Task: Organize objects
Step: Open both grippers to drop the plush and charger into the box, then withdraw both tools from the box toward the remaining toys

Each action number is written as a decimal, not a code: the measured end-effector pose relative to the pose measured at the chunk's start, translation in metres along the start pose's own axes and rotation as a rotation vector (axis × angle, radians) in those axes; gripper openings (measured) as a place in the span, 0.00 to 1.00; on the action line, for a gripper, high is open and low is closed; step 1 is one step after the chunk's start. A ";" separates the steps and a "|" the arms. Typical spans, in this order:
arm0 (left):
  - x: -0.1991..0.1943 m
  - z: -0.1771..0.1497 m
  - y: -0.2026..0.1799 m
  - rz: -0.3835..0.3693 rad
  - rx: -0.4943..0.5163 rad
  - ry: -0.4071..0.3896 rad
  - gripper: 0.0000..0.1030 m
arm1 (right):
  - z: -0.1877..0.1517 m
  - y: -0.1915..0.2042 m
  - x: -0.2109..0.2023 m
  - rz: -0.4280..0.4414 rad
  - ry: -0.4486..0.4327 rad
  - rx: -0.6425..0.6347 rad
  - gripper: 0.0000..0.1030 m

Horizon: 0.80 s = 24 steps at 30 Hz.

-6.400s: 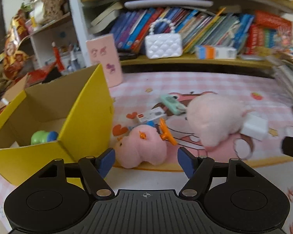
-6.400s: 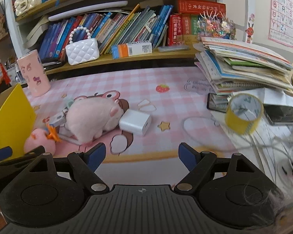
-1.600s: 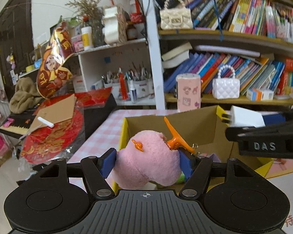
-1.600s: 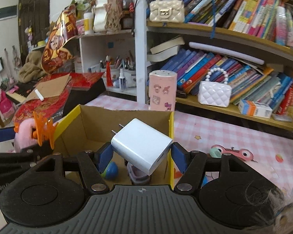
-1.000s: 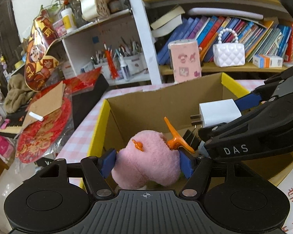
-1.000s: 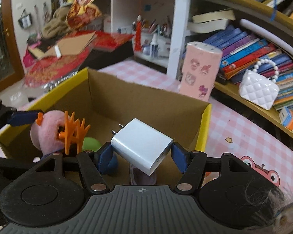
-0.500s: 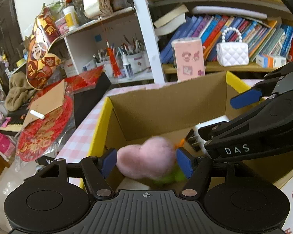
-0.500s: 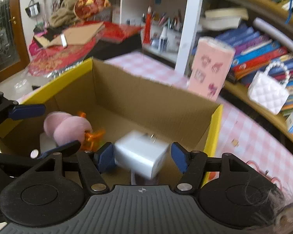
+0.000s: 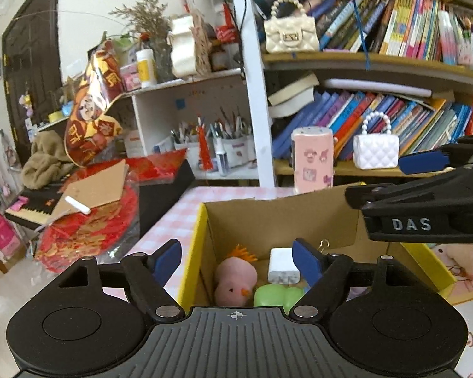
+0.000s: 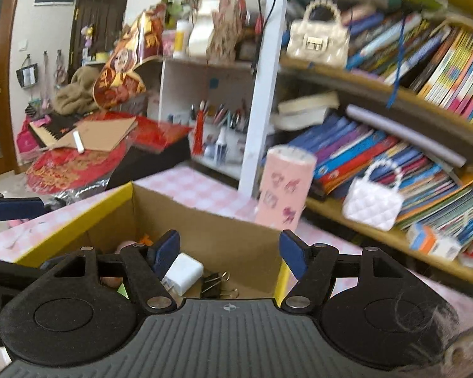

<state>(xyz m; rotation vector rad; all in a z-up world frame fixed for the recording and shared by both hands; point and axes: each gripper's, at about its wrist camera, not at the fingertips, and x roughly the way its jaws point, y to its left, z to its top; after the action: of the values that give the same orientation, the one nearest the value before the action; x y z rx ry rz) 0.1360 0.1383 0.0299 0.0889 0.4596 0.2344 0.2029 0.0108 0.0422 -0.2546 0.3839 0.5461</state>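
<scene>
A yellow cardboard box (image 9: 195,252) stands open on the pink checked table. Inside it lie a pink plush toy with an orange comb (image 9: 235,275), a white charger block (image 9: 283,264) and a green toy (image 9: 276,294). My left gripper (image 9: 236,256) is open and empty above the box's near left side. My right gripper (image 10: 228,250) is open and empty above the box; the white charger block (image 10: 183,272) and a black binder clip (image 10: 216,280) lie below it. The right gripper's black body (image 9: 425,208) crosses the left wrist view at the right.
A pink cylinder holder (image 9: 312,159) stands behind the box. A white quilted mini bag (image 9: 375,151) and rows of books fill the shelves. Pen cups (image 9: 211,151), a black box with red paper (image 9: 160,176) and a toy keyboard (image 9: 31,208) lie to the left.
Both grippers have opened and risen. The pink plush toy and the white charger block have dropped and now lie on the box floor.
</scene>
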 end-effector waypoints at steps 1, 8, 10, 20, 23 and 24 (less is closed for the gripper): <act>-0.004 -0.001 0.001 -0.001 -0.003 -0.005 0.78 | -0.001 0.002 -0.006 -0.009 -0.007 0.002 0.65; -0.035 -0.018 0.011 -0.005 -0.018 -0.006 0.79 | -0.018 0.019 -0.045 -0.068 0.002 0.041 0.65; -0.044 -0.025 0.015 -0.004 -0.020 0.001 0.79 | -0.024 0.027 -0.055 -0.079 0.008 0.040 0.65; -0.085 -0.062 0.032 0.024 -0.033 0.061 0.84 | -0.063 0.070 -0.095 -0.052 0.088 0.063 0.68; -0.094 -0.075 0.037 0.023 -0.046 0.093 0.84 | -0.076 0.079 -0.100 -0.069 0.113 0.079 0.68; -0.098 -0.079 0.038 0.021 -0.048 0.103 0.85 | -0.081 0.082 -0.102 -0.076 0.123 0.081 0.68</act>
<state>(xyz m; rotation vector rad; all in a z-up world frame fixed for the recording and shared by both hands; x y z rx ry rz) 0.0077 0.1541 0.0070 0.0352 0.5555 0.2714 0.0544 0.0052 0.0016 -0.2239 0.5128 0.4403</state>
